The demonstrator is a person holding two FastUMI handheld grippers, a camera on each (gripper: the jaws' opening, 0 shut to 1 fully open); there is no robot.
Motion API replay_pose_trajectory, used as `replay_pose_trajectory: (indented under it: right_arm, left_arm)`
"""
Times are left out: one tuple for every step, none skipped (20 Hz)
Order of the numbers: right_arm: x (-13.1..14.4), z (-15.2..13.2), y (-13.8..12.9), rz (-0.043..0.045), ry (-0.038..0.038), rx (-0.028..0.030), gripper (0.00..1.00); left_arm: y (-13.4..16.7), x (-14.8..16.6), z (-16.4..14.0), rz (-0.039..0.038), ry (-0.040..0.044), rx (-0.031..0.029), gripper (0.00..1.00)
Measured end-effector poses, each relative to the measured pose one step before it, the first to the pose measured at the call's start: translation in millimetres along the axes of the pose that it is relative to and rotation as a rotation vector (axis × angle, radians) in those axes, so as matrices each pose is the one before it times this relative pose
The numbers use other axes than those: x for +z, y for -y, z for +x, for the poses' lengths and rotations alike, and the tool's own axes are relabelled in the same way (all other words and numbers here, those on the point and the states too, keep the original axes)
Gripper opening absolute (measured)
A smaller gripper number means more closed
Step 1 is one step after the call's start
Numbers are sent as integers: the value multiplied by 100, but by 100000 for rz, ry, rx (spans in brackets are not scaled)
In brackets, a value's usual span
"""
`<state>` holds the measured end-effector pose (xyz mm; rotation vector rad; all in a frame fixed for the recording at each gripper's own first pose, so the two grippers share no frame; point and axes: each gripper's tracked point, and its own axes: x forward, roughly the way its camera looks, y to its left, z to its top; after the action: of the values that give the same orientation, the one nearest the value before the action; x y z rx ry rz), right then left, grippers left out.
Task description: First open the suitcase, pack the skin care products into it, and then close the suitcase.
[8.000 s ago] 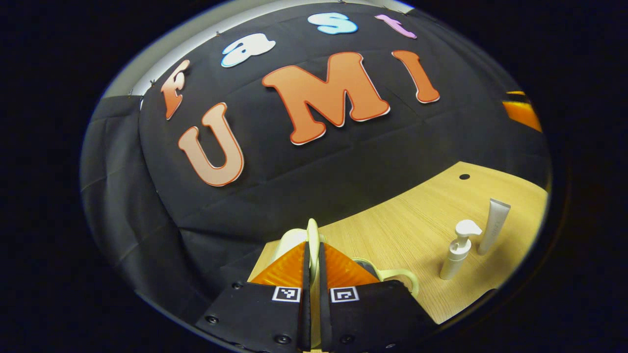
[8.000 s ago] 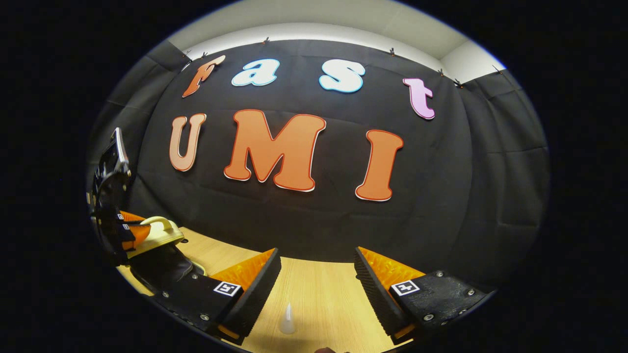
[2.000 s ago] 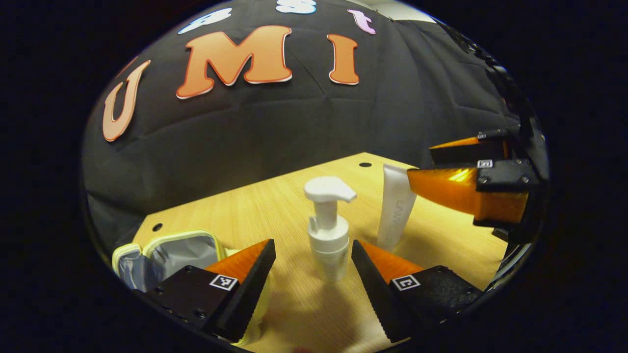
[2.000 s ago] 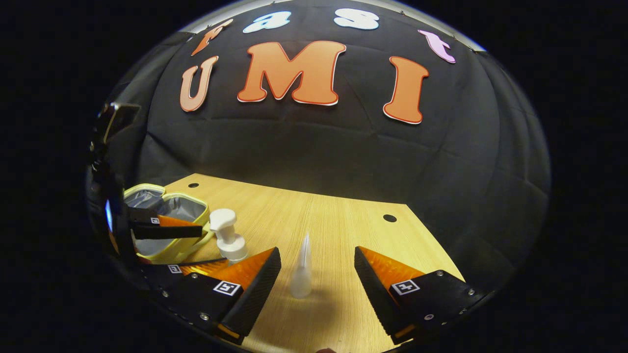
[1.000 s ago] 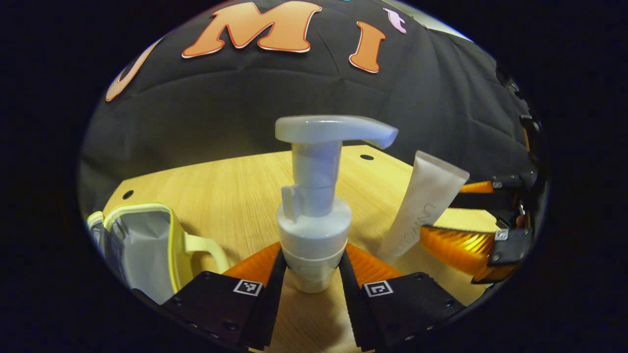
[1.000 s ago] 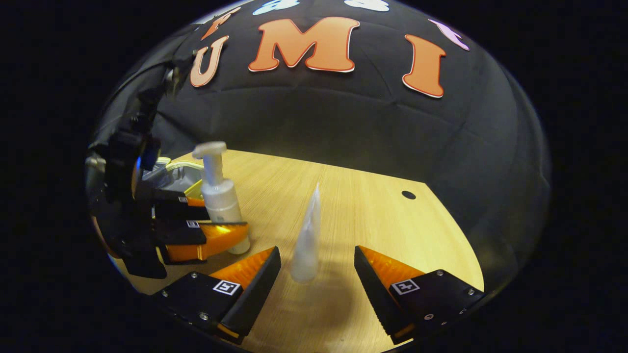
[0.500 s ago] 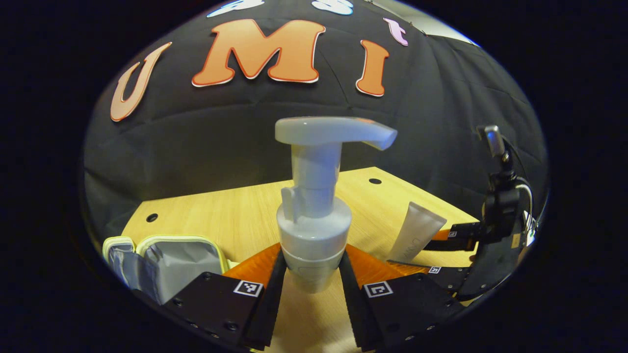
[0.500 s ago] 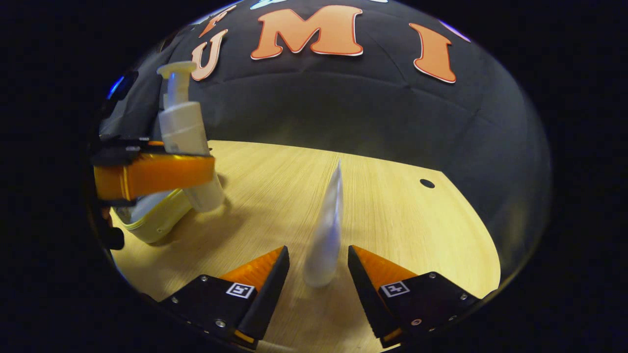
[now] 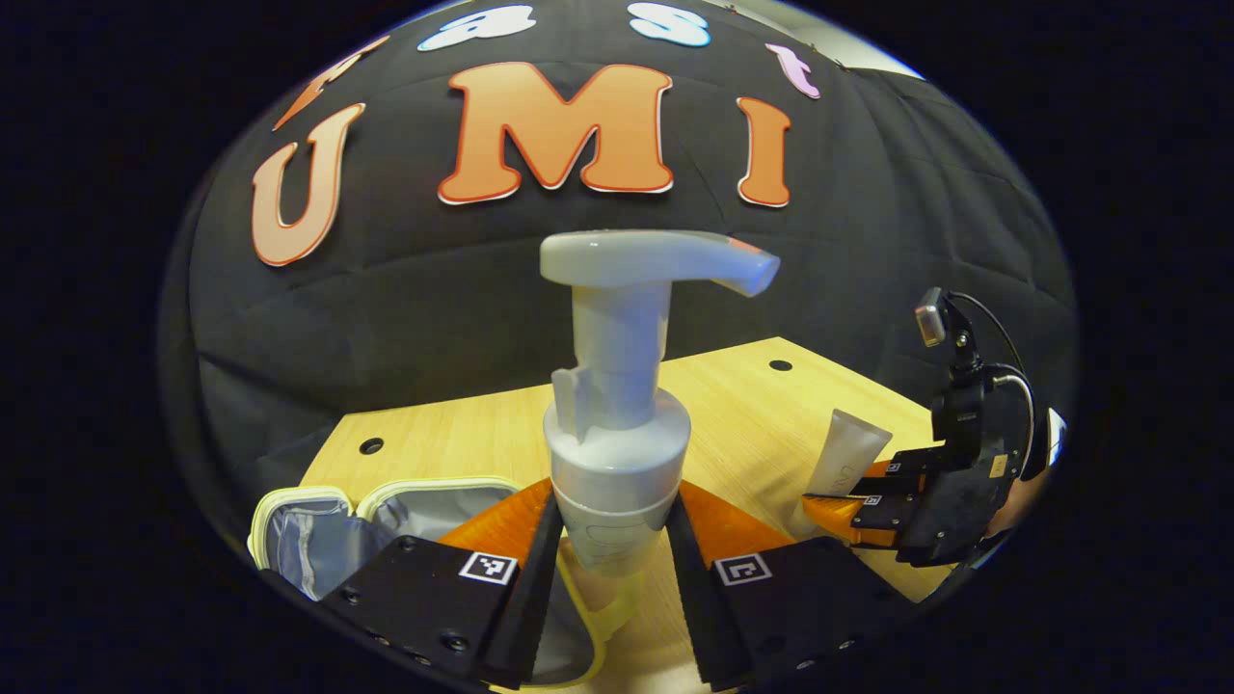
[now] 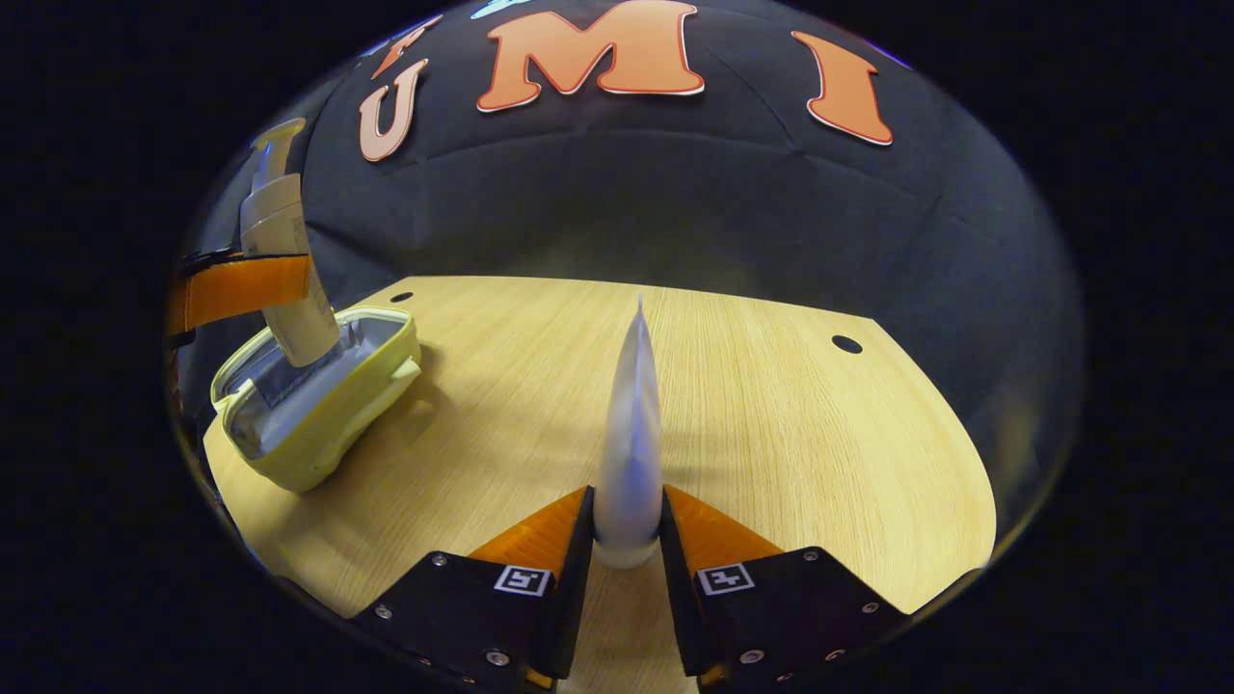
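in the left gripper view, the pump bottle (image 9: 617,424) is white, with a round body, a ribbed collar and a long flat spout pointing to the view's right. it stands upright and fills the middle of the view. the left gripper (image 9: 605,540) is clenched on the bottle's lower body, one finger pressing on each side. the bottle is lifted off the wooden table (image 9: 733,405), and its base hangs just above the near edge of the open suitcase (image 9: 318,540). the suitcase is a small pale yellow case with a grey lining, lying open on the table at the lower left. farther off to the right, the right gripper (image 9: 848,501) reaches in level with the table and grasps the foot of the white tube (image 9: 844,463), which stands tilted slightly on the table.

in the right gripper view, the tube (image 10: 631,434) is seen edge-on: a slim white wedge that tapers to a thin crimped top, cap end down. the right gripper (image 10: 625,540) is closed on its lower part, both fingers against its sides, low over the table (image 10: 771,414). at the far left, the suitcase (image 10: 318,400) lies open near the table's corner. the pump bottle (image 10: 280,270) hangs tilted over its grey interior, its base dipping inside the rim, held by the left gripper (image 10: 241,289).
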<state>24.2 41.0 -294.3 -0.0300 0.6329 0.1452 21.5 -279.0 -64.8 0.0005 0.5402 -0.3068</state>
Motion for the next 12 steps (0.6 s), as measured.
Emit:
replay_pose_trajectory:
  right_arm:
    - [714, -372, -189, -731, 1305, 297, 41]
    - [823, -373, -283, -392, 777, 465, 41]
    - [543, -360, -352, -168, 744, 488, 41]
    - [779, -444, -331, -136, 1131, 265, 41]
    - [833, -533, -408, -320, 967, 604, 41]
    - [899, -410, -267, -544, 879, 360, 40]
    - [873, -494, -498, -677, 1269, 668, 40]
    - [1131, -525, -472, -474, 1936, 344, 40]
    - [1298, -465, -568, -173, 2300, 212, 41]
    - [929, -280, -573, 47, 995, 383, 40]
    - [667, -564, -601, 134, 1297, 306, 40]
    - [947, -300, -677, 85, 1126, 802, 40]
  left_arm:
    - [-964, 314, -617, -871, 413, 1449, 60]
    - [-606, 266, -448, -742, 293, 1180, 60]
    - [-843, 282, -561, -172, 332, 1332, 60]
    - [-852, 157, -567, 828, 792, 1608, 60]
    - [-741, 252, -529, 1068, 684, 1104, 60]
    - [-594, -177, -312, 24, -475, 842, 60]
    - [-558, 253, -471, -1158, 836, 369, 60]
    - [-477, 600, -470, -1183, 948, -98, 60]
    - [-551, 631, -540, -442, 1407, 202, 60]
    - [-823, 442, -462, 54, 888, 1219, 60]
    - [-901, 279, -527, -126, 362, 1367, 60]
    - [-808, 131, -461, -690, 246, 1224, 60]
